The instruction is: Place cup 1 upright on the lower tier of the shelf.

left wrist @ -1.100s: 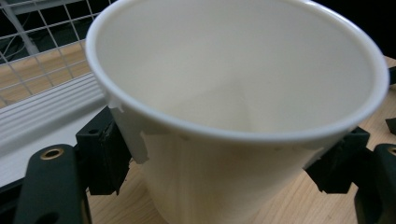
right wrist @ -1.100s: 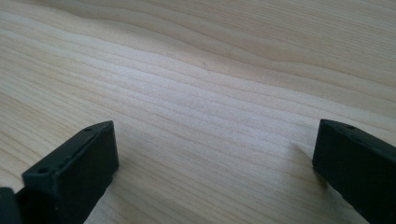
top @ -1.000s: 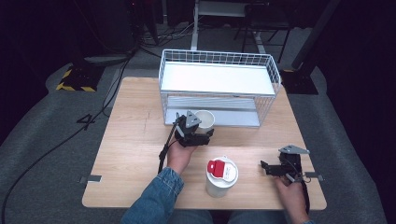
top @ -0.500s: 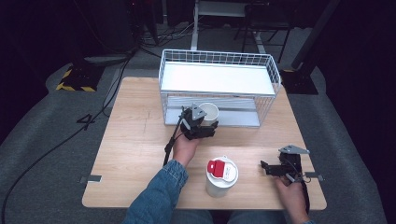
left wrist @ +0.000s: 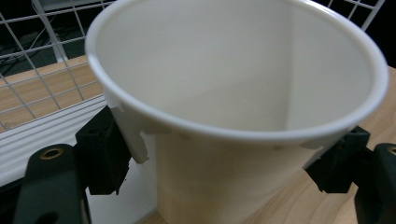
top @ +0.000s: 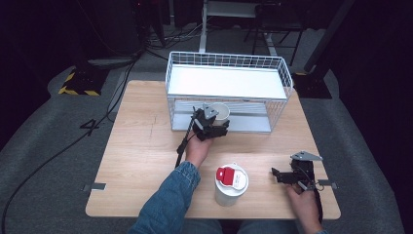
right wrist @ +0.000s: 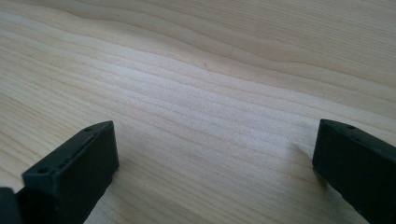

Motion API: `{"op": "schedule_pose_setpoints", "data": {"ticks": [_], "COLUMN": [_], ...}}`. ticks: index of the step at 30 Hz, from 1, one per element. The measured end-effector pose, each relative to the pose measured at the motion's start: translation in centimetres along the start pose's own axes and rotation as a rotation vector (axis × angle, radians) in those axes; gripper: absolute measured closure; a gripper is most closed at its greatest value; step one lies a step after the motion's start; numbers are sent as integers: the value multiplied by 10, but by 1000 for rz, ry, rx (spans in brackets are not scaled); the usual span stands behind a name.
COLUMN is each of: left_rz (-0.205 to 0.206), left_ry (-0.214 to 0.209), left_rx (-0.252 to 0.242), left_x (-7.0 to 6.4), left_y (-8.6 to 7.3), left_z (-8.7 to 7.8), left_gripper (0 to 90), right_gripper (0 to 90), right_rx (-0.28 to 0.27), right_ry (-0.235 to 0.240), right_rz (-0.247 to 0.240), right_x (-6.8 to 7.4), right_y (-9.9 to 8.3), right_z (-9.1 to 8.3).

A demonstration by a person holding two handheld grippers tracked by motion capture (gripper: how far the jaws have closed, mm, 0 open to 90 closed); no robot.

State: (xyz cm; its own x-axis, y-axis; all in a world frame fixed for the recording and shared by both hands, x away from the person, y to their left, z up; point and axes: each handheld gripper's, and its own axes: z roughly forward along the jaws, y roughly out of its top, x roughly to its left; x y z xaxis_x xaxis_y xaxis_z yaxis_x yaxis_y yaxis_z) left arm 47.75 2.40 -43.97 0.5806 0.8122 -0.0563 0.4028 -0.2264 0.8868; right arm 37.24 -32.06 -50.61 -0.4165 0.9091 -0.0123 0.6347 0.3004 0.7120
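Your light wood counter (top: pixel 141 146) stands on grey carpet in a dark room. Your left gripper (top: pixel 213 127) pinches the white cup (top: pixel 220 112) between its fingers (left wrist: pixel 103 156) at the wire rack's (top: pixel 229 92) lower opening; cup upright, mouth up, axis slightly tilted. Your right gripper (top: pixel 285 176) rests on the counter, fingers spread.

Bright light falls on the bench (top: pixel 146 146), and the room around is dark. The close white cup (left wrist: pixel 233 93) looks blurry.
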Motion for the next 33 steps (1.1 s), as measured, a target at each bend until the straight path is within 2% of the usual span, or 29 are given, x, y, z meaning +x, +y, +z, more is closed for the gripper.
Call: {"op": "schedule_pose_setpoints", "data": {"ticks": [5,18,29,33], "left_rz": [-19,-29,-71,-55], "left_ry": [10,50,57,76], "left_rx": [-9,-25,-31,-28], "left_x": [3,14,19,21], "left_y": [0,-2,-4,-2], "left_z": [8,27,43,49], "left_gripper": [213,213,213,213], "right_gripper": [5,5,5,5], "right_rx": [1,0,-1,0], "right_ry": [0,-2,-2,-2], "right_rz": [-2,-2,-3,-3], "right_x": [0,0,0,0], "right_y": [0,0,0,0], "right_z": [0,1,1,1]}}
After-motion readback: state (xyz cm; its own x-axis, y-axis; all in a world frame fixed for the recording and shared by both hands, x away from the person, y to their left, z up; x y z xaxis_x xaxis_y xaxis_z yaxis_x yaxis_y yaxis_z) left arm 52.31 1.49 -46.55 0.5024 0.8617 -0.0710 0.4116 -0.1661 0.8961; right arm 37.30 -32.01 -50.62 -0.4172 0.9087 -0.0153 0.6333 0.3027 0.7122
